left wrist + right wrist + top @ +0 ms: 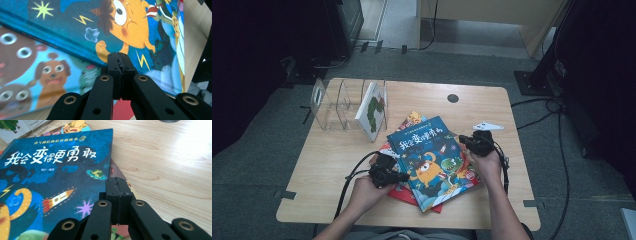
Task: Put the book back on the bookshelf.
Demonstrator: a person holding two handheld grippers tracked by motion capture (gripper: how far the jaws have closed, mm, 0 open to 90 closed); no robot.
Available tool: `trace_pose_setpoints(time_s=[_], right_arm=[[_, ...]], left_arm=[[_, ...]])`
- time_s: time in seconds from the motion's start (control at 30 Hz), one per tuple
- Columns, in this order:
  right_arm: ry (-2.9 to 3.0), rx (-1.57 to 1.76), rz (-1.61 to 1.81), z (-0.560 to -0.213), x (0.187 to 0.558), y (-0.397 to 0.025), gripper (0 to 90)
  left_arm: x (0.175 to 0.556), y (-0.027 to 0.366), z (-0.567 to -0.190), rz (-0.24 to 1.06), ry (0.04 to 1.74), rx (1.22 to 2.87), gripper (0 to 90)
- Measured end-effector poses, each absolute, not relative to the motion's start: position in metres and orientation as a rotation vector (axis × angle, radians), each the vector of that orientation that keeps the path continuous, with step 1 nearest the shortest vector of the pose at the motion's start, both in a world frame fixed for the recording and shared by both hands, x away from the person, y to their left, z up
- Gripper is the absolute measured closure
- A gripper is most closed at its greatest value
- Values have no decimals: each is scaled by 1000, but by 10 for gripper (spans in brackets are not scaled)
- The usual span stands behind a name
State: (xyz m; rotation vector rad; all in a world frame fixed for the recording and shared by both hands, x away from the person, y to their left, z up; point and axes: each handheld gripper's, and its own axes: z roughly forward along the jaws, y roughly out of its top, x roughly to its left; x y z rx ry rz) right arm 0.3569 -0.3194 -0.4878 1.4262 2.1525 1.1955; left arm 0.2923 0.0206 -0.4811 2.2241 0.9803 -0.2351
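Your left gripper [401,176]: jaws closed at blue picture book [434,157] edge | your right gripper [464,141]: closed beside it

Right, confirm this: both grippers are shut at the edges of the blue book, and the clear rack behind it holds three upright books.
Not three. The high view shows the clear rack holding one upright book. Both grippers, left and right, are shut at the blue book.

three picture books stacked [432,160], one book [373,110] in one clear rack [329,102], two hand-held grippers.
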Motion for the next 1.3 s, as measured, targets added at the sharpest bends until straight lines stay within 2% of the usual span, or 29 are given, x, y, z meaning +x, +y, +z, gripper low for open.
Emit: trace_pose_setpoints(time_s=[0.2,0.4,0.67,0.97,1.07,1.17,1.3], right_arm=[[2154,1425,1185,-488,348,-326,897],[2128,1413,1204,-487,334,-334,855],[2122,1396,1199,-490,314,-342,752],[2123,1393,1177,-489,286,-350,682],[2127,1388,1159,-489,274,-355,684],[2117,1413,1154,-489,264,-361,736],[2121,1449,1138,-490,253,-369,858]], left_arm=[[298,14,-479,-232,961,2231,883],[319,39,-466,-199,1008,2193,854],[345,69,-458,-120,1077,2190,637],[363,73,-461,-142,1077,2178,521],[365,74,-461,-114,1063,2168,504],[367,75,-459,-99,1053,2162,501],[370,74,-457,-98,1048,2159,501]])
